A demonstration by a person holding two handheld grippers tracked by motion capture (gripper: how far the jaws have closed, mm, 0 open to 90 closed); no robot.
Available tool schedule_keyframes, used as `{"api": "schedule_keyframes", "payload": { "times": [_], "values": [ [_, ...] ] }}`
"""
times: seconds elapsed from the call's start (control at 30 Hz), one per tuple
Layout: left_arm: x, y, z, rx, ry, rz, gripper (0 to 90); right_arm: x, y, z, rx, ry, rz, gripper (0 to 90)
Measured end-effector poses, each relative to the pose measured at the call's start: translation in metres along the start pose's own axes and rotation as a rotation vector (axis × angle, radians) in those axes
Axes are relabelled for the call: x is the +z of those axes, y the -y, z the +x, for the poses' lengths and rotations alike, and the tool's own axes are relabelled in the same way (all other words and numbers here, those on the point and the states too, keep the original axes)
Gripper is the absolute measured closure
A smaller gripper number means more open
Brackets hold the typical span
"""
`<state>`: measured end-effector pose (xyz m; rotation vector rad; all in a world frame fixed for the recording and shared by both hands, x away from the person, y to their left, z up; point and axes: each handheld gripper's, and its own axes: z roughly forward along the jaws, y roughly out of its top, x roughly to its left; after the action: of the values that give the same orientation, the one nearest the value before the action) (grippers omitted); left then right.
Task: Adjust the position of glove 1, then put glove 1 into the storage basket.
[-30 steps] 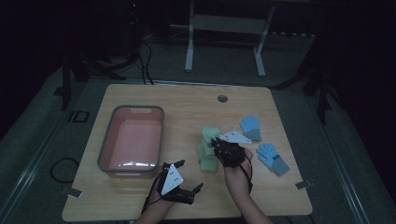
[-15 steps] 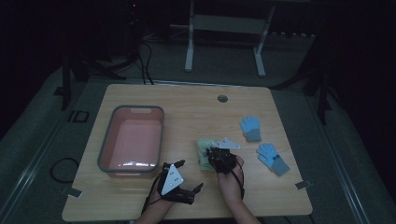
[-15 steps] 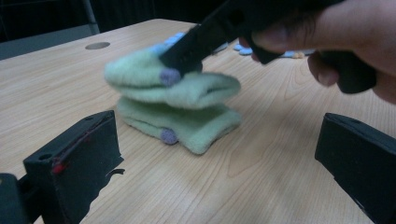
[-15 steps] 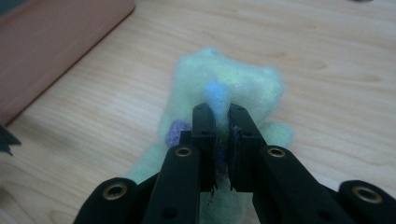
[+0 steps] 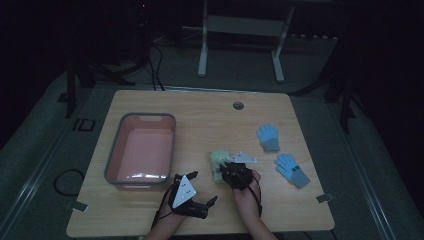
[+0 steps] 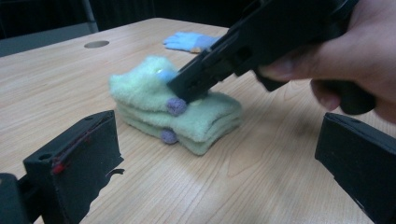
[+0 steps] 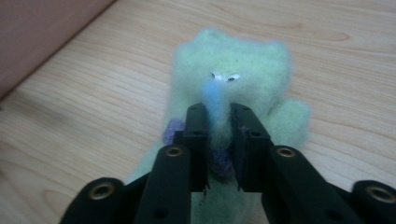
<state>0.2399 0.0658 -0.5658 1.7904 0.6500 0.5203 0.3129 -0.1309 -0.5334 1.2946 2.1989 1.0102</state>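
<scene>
Green fuzzy gloves (image 7: 233,84) sit pinched by right gripper (image 7: 219,122) fingers; left gripper (image 6: 224,158) fingers spread nearby.

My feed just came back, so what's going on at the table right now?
A person's right gripper has come down onto the fuzzy pale green glove pair lying on the wooden table. Its jaws, just loosened, still pinch a tuft of fabric. The left gripper waits open nearby, empty. Two light blue knit gloves lie to the right; the pink plastic tub sits left.

Wooden table (image 5: 200,115), pink tub (image 5: 142,150) at left, two blue gloves (image 5: 269,137) (image 5: 292,170) at right
</scene>
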Motion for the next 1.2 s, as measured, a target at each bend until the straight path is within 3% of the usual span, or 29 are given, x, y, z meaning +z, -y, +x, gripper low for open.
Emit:
{"api": "schedule_keyframes", "payload": {
  "times": [0.1,0.2,0.23,0.3,0.33,0.37,0.43,0.5,0.53,0.6,0.8,0.87,1.0,1.1,1.2],
  "values": [
    [0.000,0.000,0.000,-0.002,-0.008,-0.008,0.2,-0.007,-0.002,-0.004,-0.012,-0.020,-0.005,67.2],
    [0.000,0.000,-0.001,0.009,-0.074,0.008,0.2,-0.017,-0.007,-0.009,-0.063,-0.051,-0.028,52.1],
    [0.000,-0.001,-0.001,0.014,-0.079,0.013,0.2,-0.017,-0.007,-0.009,-0.063,-0.051,-0.028,52.1],
    [0.000,-0.002,0.000,0.011,-0.085,0.023,0.2,-0.022,-0.010,-0.015,-0.081,-0.101,-0.048,43.3],
    [0.000,-0.002,0.000,0.002,-0.078,0.023,0.2,-0.023,-0.011,-0.019,-0.082,-0.108,-0.045,41.3],
    [0.001,-0.002,0.000,-0.011,-0.061,0.030,0.2,-0.025,-0.014,-0.027,-0.065,-0.159,-0.054,37.1],
    [0.003,-0.004,0.000,-0.041,0.003,0.090,0.2,-0.026,-0.015,-0.030,-0.061,-0.157,-0.063,35.3],
    [0.004,-0.006,-0.002,-0.037,0.028,0.108,0.2,-0.027,-0.018,-0.036,-0.064,-0.185,-0.069,25.9],
    [0.004,-0.008,-0.003,-0.031,0.039,0.106,0.2,-0.028,-0.020,-0.040,-0.086,-0.210,-0.077,16.6],
    [0.003,-0.011,-0.004,-0.038,0.067,0.100,0.2,-0.028,-0.020,-0.043,-0.103,-0.232,-0.070,14.0],
    [-0.001,-0.019,-0.008,-0.031,0.111,0.112,0.2,-0.031,-0.017,-0.056,-0.114,-0.270,-0.047,14.0],
    [-0.002,-0.021,-0.010,-0.017,0.131,0.102,0.2,-0.031,-0.016,-0.061,-0.131,-0.258,-0.063,14.4],
    [0.003,-0.024,-0.006,-0.001,0.161,0.129,0.2,-0.026,-0.017,-0.066,-0.226,-0.252,-0.054,14.0],
    [0.008,-0.025,-0.003,0.017,0.194,0.157,0.2,-0.025,-0.023,-0.069,-0.213,-0.292,0.003,14.1],
    [0.015,-0.027,-0.001,0.034,0.225,0.196,0.2,-0.025,-0.028,-0.071,-0.191,-0.299,-0.003,12.3]
  ]
}}
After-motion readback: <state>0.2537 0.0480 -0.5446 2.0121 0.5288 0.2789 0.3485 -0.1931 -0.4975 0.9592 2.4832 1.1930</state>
